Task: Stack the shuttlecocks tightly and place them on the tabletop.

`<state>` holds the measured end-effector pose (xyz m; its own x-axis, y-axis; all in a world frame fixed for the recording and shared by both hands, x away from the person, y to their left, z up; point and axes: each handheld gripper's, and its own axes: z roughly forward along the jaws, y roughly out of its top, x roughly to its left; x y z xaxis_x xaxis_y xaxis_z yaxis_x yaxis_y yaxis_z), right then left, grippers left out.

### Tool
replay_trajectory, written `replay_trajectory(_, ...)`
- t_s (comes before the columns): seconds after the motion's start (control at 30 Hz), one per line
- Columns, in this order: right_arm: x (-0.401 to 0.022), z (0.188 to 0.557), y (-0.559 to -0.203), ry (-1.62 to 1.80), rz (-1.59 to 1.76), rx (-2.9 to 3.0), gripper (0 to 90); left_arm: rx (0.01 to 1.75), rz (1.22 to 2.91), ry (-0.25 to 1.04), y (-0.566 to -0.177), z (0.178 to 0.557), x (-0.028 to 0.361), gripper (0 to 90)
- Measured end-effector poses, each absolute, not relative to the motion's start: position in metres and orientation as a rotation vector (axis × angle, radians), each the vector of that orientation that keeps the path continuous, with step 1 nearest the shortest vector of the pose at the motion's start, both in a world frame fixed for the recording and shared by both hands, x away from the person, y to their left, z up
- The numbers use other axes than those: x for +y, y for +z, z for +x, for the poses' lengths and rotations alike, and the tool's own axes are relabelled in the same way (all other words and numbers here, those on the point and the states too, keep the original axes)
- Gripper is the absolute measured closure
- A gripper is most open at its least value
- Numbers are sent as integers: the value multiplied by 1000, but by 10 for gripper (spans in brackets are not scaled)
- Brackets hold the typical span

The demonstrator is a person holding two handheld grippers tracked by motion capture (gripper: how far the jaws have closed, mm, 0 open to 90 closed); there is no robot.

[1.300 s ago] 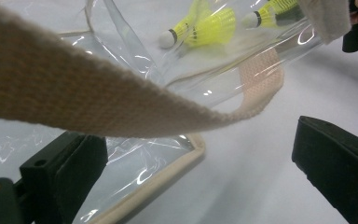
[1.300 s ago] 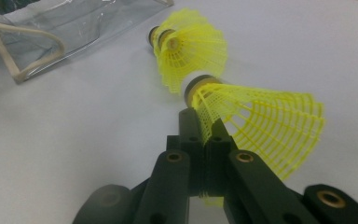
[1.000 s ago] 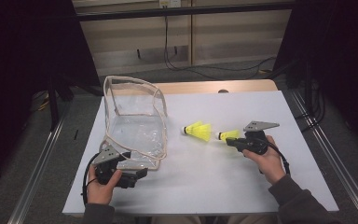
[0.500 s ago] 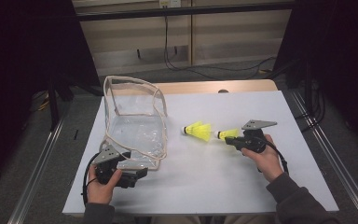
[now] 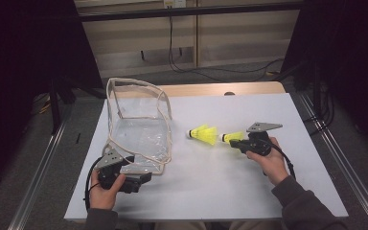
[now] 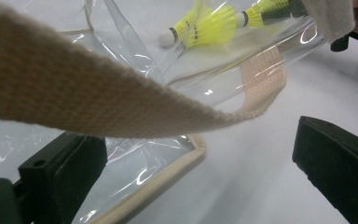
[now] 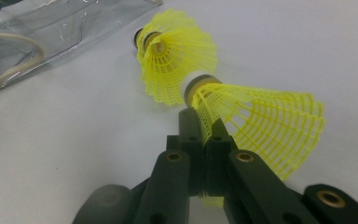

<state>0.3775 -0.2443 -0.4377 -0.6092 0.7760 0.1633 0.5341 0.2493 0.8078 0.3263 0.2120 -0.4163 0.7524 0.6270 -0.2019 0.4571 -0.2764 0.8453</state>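
In the high view, the right gripper (image 5: pixel 235 142) is sitting right of centre on the white table (image 5: pixel 278 191), its jaws clenched on the skirt of a yellow shuttlecock (image 5: pixel 232 137) whose cork tip is pointing toward the left of the frame. A second yellow shuttlecock (image 5: pixel 202 134) is lying on the table just to the left of the held one, its white cork facing left, toward the clear plastic bag (image 5: pixel 139 129). In the right gripper view, the black jaws are pressing together on the lower edge of the held shuttlecock (image 7: pixel 256 121), while the loose shuttlecock (image 7: pixel 175 56) is lying just beyond it, near the top centre of the frame; whether the two are touching is unclear. The bag is standing open in the left half of the high view, its beige strap (image 5: pixel 124 146) trailing toward the lower left, where the left gripper (image 5: pixel 141 178) is resting at the bag's near corner. In the left gripper view, its jaws are standing wide apart and released, with the strap (image 6: pixel 98 102) crossing the frame above them and the bag's beige-trimmed bottom edge (image 6: pixel 158 179) lying between them.
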Motion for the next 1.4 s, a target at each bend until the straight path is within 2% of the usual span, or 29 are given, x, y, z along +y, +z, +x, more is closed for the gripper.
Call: replay_trajectory(1.4,-222,388,-435,1264,1199,2284,891,816,1916,211,-414,324,214,29)
